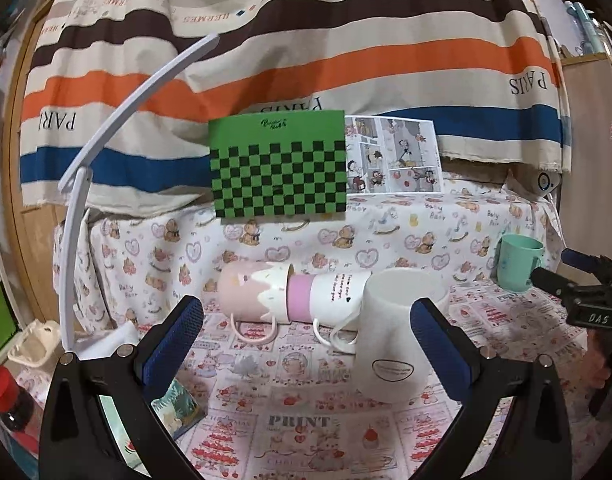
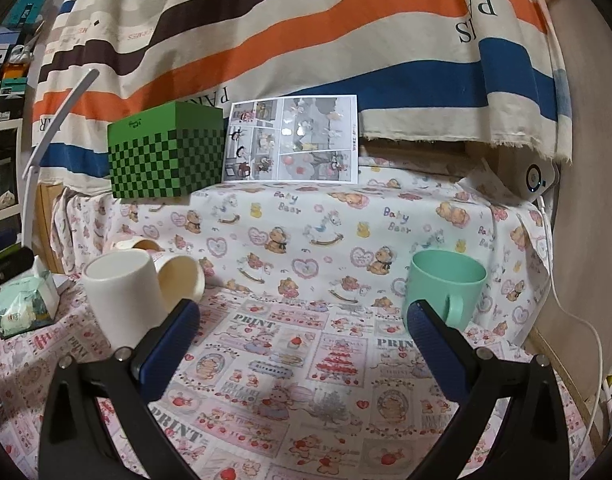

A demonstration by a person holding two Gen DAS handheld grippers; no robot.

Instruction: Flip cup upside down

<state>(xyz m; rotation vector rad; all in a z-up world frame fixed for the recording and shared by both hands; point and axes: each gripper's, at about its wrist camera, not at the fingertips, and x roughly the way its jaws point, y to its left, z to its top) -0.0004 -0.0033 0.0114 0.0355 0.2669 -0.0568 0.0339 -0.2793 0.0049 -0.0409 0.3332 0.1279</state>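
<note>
A white cup [image 1: 394,336] stands upright, mouth up, on the patterned tablecloth; it also shows in the right wrist view [image 2: 122,296]. My left gripper [image 1: 306,320] is open and empty, with the white cup just inside its right finger. A mint green cup [image 2: 446,288] stands upright, mouth up, at the right; it also shows in the left wrist view [image 1: 518,264]. My right gripper [image 2: 302,320] is open and empty, its right finger just in front of the green cup. It appears in the left wrist view [image 1: 562,268] beside the green cup.
Pink and white cups [image 1: 290,296] lie nested on their sides behind the white cup. A green checkered box [image 2: 166,156] and a comic sheet [image 2: 294,140] stand at the back. A white lamp arm [image 1: 106,140] curves at the left. A tissue pack [image 2: 22,304] lies at the left.
</note>
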